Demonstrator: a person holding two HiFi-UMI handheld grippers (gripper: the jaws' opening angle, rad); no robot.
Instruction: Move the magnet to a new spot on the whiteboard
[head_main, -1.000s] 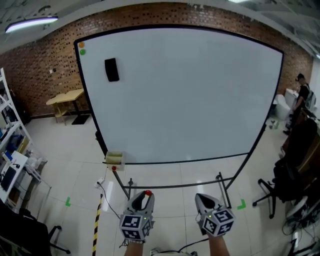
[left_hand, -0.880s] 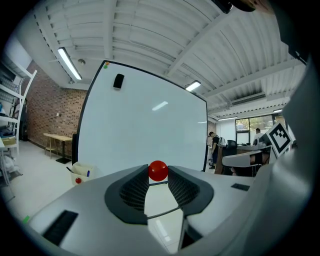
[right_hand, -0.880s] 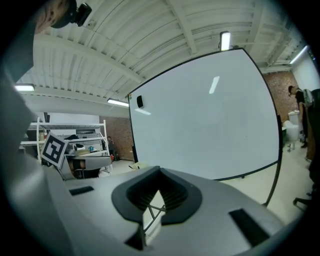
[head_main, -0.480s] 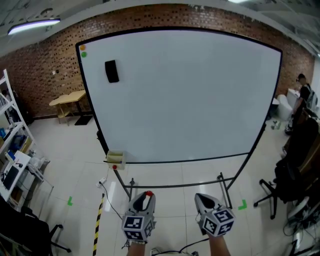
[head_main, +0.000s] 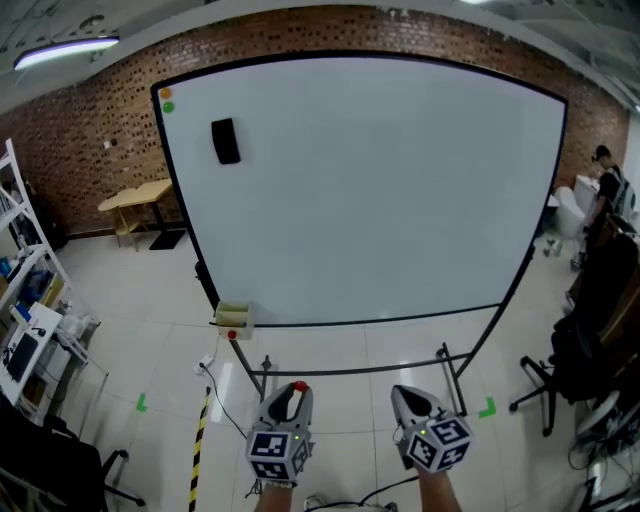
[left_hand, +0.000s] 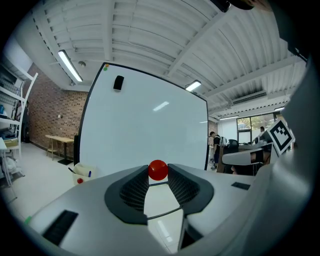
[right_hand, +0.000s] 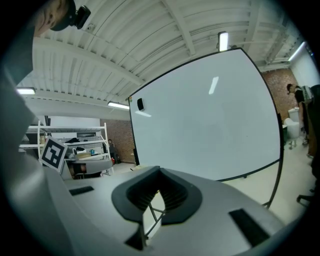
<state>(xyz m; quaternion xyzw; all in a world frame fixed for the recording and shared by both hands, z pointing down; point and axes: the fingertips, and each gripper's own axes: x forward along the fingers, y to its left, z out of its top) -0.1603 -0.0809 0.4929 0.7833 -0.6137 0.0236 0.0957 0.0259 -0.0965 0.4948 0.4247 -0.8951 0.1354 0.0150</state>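
Little has changed over the last sec. Both grippers have slid a touch lower in the head view and the view itself has nudged sideways; nothing else moved.

L gripper (head_main: 291, 393): clamped on the small red ball magnet (left_hand: 158, 170), which sits right at the tips, pads pressing it from both sides. The grip has held steady, w/ no sign of letting go. R gripper (head_main: 408, 399): jaws closed together w/ nothing between them, idling just beside the L one.

The whiteboard (head_main: 370, 190) stands well ahead of both grippers and above them, no contact yet. Relative to the L gripper, a black block (head_main: 226, 141) sticks to the board far up and slightly left. Orange and green dots (head_main: 166, 100) sit further up-left at the board's corner. A yellowish tray (head_main: 232, 316) hangs ahead-left at the board's bottom corner.

Meaning for the task, as a judgement: the magnet is off the board and in carry, and the place step is not yet done. Since the grippers dipped and did not reach fwd, the approach to the board prob. hasn't begun. Next needs the L gripper to go up and fwd to a bare patch, press the magnet on, then open. Risk: a round magnet held only at the tips could roll or pop out if it's bumped at contact.
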